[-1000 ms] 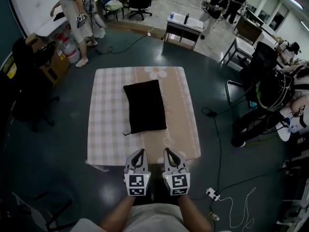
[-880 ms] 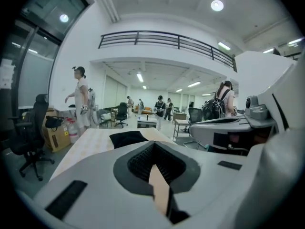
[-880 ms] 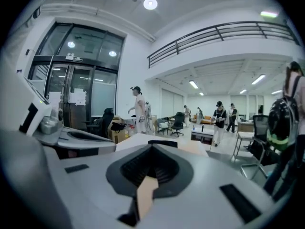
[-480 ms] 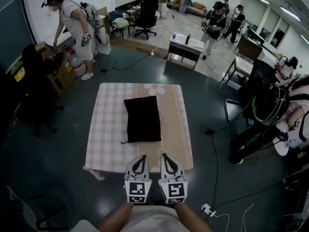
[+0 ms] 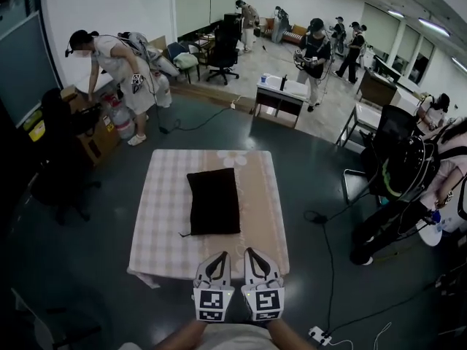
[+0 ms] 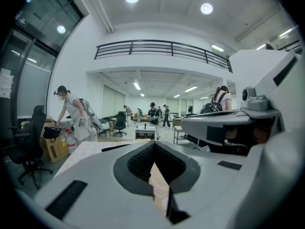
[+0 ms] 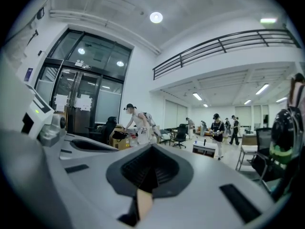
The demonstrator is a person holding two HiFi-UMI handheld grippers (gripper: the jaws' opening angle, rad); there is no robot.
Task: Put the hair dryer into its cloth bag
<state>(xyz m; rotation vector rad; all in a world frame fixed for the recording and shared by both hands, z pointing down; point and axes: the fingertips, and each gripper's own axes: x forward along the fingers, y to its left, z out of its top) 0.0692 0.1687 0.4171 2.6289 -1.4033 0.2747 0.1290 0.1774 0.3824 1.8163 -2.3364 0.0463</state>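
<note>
A black cloth bag (image 5: pixel 214 201) lies flat in the middle of a small table (image 5: pixel 162 224) covered with a checked and beige cloth. No hair dryer shows outside the bag. My left gripper (image 5: pixel 220 259) and right gripper (image 5: pixel 252 257) are held side by side above the table's near edge, both shut and empty, well short of the bag. In the left gripper view the jaws (image 6: pixel 153 160) meet with only the tablecloth behind them. The right gripper view shows the same closed jaws (image 7: pixel 151 171), pointing across the room.
People stand around the room: one bends at boxes (image 5: pixel 95 133) at the left, others work at a white cart (image 5: pixel 284 97) beyond the table. Office chairs (image 5: pixel 392 133) and a seated person are at the right. Cables (image 5: pixel 325 224) run over the floor right of the table.
The view has lifted and pulled back, so the table looks smaller and more of the room shows. Both grippers stay side by side and shut. The bag has not moved.
</note>
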